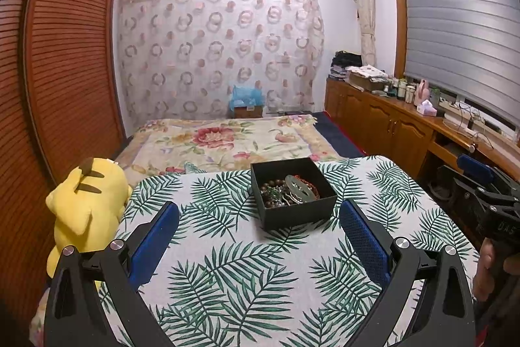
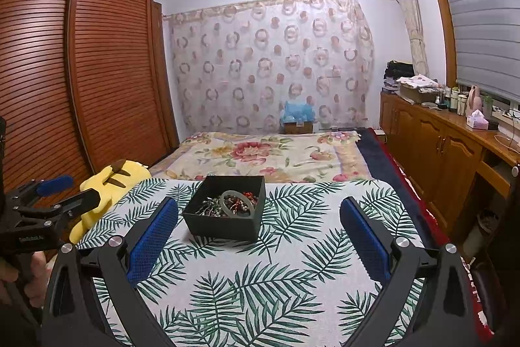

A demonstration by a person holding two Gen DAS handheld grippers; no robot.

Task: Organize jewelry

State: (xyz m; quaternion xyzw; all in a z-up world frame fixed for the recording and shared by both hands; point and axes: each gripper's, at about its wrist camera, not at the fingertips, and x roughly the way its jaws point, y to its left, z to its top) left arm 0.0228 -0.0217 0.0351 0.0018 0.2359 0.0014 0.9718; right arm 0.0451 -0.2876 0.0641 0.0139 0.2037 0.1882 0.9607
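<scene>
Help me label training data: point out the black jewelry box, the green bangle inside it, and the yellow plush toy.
black jewelry box point(image 2: 224, 226), right wrist view, on its front wall.
green bangle point(image 2: 223, 205), right wrist view, on its left rim.
yellow plush toy point(image 1: 87, 204), left wrist view, on its back.

Black box of tangled jewelry on the leaf-print tabletop

The open, square black box point(image 1: 294, 195) sits flat, well in from the table's edges — inside lies a jumble of jewelry point(image 1: 287, 190): dark brown bead strands, a pale green bangle point(image 2: 236, 203) lying on top, and red cord.
</scene>
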